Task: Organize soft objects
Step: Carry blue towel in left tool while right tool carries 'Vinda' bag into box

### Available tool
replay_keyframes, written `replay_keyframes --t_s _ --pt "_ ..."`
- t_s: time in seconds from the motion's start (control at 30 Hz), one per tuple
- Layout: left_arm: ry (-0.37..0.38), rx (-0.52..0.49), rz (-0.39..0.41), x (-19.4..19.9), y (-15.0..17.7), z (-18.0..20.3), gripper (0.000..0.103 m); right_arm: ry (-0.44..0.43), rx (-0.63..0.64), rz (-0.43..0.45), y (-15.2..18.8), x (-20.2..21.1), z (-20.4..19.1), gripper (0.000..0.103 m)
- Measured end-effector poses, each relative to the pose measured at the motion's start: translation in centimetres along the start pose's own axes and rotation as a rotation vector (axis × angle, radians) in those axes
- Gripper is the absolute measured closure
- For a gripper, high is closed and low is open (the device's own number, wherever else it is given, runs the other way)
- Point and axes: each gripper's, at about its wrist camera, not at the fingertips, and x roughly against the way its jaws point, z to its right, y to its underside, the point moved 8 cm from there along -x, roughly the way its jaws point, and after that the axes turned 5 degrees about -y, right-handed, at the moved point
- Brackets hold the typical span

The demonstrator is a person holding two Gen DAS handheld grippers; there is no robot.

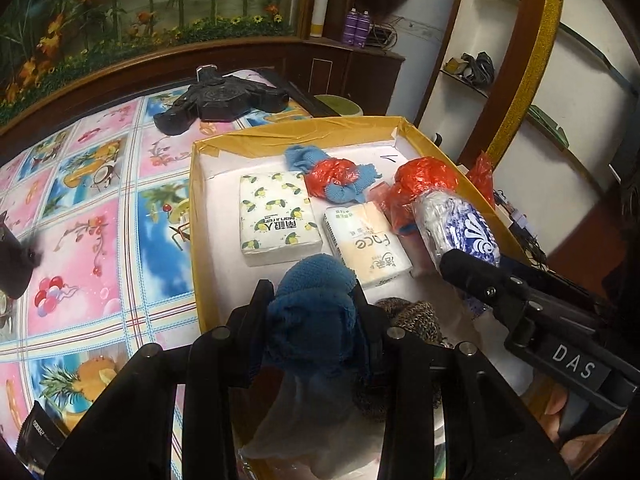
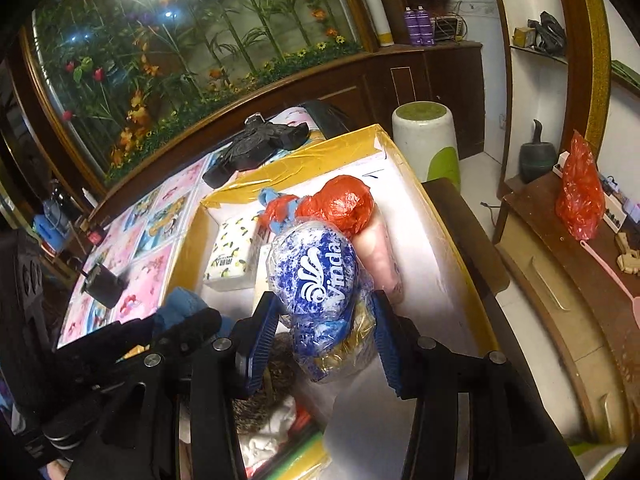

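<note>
Left gripper (image 1: 312,312) jaws clamp a blue cloth (image 1: 316,300); right gripper (image 2: 324,316) jaws squeeze a slick tissue pack (image 2: 316,272) that might slip into the box (image 1: 296,132).

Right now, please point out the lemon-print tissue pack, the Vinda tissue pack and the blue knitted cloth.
lemon-print tissue pack (image 1: 276,212), left wrist view, top face.
Vinda tissue pack (image 2: 316,272), right wrist view, printed logo.
blue knitted cloth (image 1: 312,300), left wrist view, bunched middle.

Over on the patterned tablecloth (image 1: 92,216) a black gadget (image 1: 224,100), behind it a glass case of artificial flowers (image 2: 168,60), two purple spray cans (image 2: 420,26) on the cabinet, a white-and-green stool (image 2: 426,144) beside, a red plastic bag (image 2: 580,196) on the side desk.
</note>
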Motion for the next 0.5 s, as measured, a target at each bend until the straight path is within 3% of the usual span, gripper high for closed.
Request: replay_keyframes --t_s 0.5 --pt "-0.062 -0.042 0.051 0.3 -0.6 0.4 0.07 0.045 0.048 -0.019 0.0 -1.1 -0.2 0.056"
